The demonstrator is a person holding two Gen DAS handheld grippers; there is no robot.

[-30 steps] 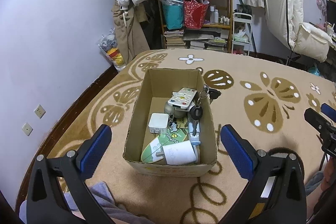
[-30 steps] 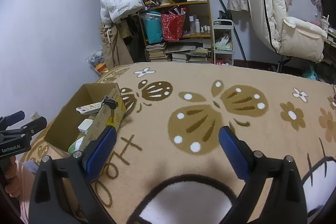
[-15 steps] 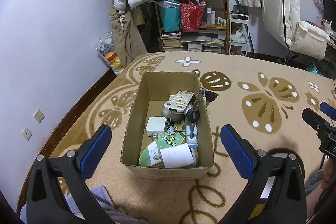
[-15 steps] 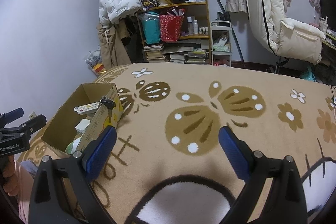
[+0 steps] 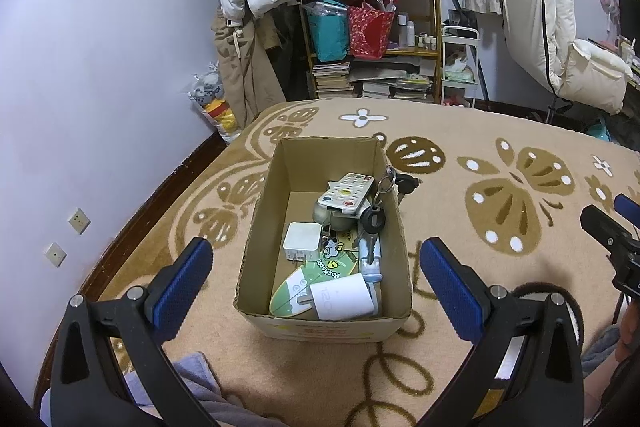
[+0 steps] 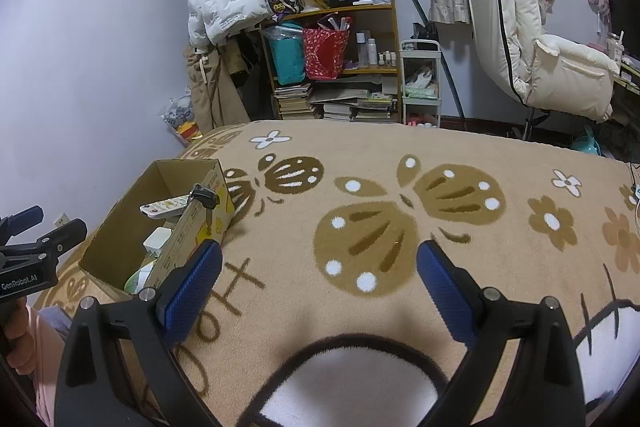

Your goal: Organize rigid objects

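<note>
Patterned blanket [image 5: 460, 131] supports the filled cardboard box [image 5: 256, 231]; left gripper [image 5: 316, 279] and right gripper [image 6: 320, 279] jaws spread wide, empty.

Even indoor light, soft shadows, sharp, heavy fisheye warp w/ dark corners

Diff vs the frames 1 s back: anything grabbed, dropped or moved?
Nothing grabbed or dropped. The left tongs tipped slightly, so the cardboard box sits a little lower in their view and more of the shelf shows; the right tongs barely shifted. Both stay open and empty. The remote, keys and white charger lie in the box as before.
</note>
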